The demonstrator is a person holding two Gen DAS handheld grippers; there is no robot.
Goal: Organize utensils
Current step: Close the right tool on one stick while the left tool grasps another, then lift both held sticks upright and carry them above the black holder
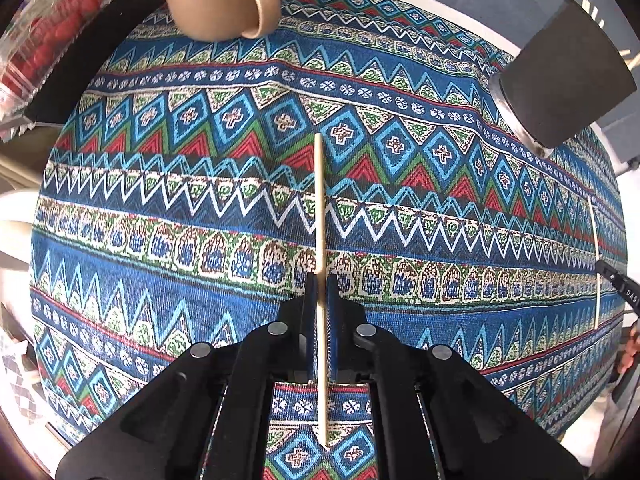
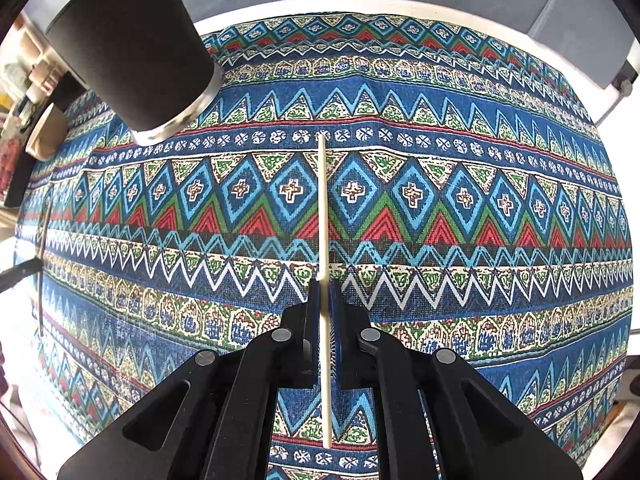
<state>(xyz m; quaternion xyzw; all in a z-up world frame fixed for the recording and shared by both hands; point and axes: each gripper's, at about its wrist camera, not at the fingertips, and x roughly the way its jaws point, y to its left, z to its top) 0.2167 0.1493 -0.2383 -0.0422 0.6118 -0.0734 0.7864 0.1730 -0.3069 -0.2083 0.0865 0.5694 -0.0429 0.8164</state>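
My left gripper is shut on a pale wooden chopstick, which sticks out ahead of the pads and back under them, above the patterned tablecloth. My right gripper is shut on a second chopstick the same way. In the left wrist view, the right-hand chopstick shows at the far right edge. In the right wrist view, the left-hand chopstick shows at the far left. A black tumbler stands upright at the cloth's far side, between the two grippers.
A beige mug stands at the far left of the cloth. Beside it, a clear plastic box of strawberries rests on a black board. The white table edge runs round the cloth.
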